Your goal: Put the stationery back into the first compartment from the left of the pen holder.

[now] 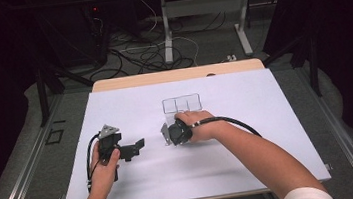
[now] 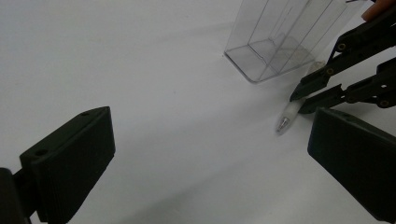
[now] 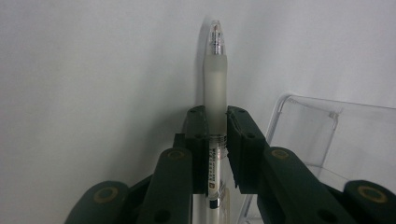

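Note:
A clear pen with a frosted grip (image 3: 215, 79) lies low over the white table, its tip pointing away from my right gripper (image 3: 215, 119), whose jaws are shut on its barrel. In the left gripper view the pen (image 2: 290, 113) touches the table with its tip, held by the right gripper (image 2: 306, 97) beside a clear plastic organizer (image 2: 273, 44). In the high view the right gripper (image 1: 167, 135) is just in front of the organizer (image 1: 181, 104). My left gripper (image 1: 137, 146) rests to the left, open with nothing between its jaws (image 2: 210, 128).
The white sheet (image 1: 247, 121) covers the table, with the wooden edge (image 1: 177, 75) showing at the back. Beyond it stand another table's legs (image 1: 166, 30) and loose cables (image 1: 144, 53) on the floor.

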The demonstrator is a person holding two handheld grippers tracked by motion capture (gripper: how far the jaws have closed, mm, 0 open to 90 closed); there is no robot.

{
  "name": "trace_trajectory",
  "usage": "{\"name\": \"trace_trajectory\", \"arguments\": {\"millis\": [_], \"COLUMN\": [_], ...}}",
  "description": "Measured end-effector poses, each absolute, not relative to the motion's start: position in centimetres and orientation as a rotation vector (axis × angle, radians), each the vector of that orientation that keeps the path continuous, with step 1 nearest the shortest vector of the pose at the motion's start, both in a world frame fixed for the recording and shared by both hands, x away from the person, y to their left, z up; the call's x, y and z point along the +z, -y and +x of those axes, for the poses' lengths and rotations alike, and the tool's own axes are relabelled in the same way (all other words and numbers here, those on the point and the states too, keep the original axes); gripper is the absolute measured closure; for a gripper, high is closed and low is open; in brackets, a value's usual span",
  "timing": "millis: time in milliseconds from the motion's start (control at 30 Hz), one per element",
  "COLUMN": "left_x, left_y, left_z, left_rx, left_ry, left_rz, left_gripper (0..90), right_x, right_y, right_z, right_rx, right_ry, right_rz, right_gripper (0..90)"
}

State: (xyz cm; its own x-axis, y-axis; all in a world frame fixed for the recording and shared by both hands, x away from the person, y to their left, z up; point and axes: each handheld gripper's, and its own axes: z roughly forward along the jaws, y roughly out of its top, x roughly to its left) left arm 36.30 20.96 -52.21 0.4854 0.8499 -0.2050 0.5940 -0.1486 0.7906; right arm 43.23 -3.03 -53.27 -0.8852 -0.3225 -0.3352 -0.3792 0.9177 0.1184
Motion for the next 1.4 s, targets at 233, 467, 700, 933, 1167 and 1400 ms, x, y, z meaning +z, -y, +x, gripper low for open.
{"name": "trace_trajectory", "arguments": {"millis": [233, 467, 700, 933, 1167, 1400], "left_x": [-52.2, -52.2, -52.2, -52.3, -52.3, -52.3], "left_y": [-20.9, -20.9, -21.0, -20.9, -21.0, -21.0], "left_z": [36.3, 36.3, 36.3, 36.4, 36.4, 36.3], "left_rx": [0.365, 0.365, 0.365, 0.363, 0.363, 0.365], "left_ry": [-1.209, -1.211, -1.211, -1.210, -1.215, -1.215], "left_rz": [1.850, 1.850, 1.850, 1.852, 1.851, 1.850], "left_gripper": [0.9, 1.0, 0.9, 0.9, 0.9, 0.9], "right_x": [-53.4, -53.4, -52.8, -51.8, -50.8, -49.0], "right_y": [3.1, 3.0, 2.8, 3.2, 3.6, 3.8], "right_z": [43.1, 42.9, 42.2, 41.9, 41.8, 41.9], "right_rx": [0.282, 0.277, 0.333, 0.353, 0.408, 0.548], "right_ry": [-2.741, -2.737, -2.740, -2.744, -2.733, -2.743], "right_rz": [-0.524, -0.524, -0.495, -0.449, -0.369, -0.172], "right_gripper": [79.5, 79.6, 79.6, 79.6, 79.6, 79.6]}}
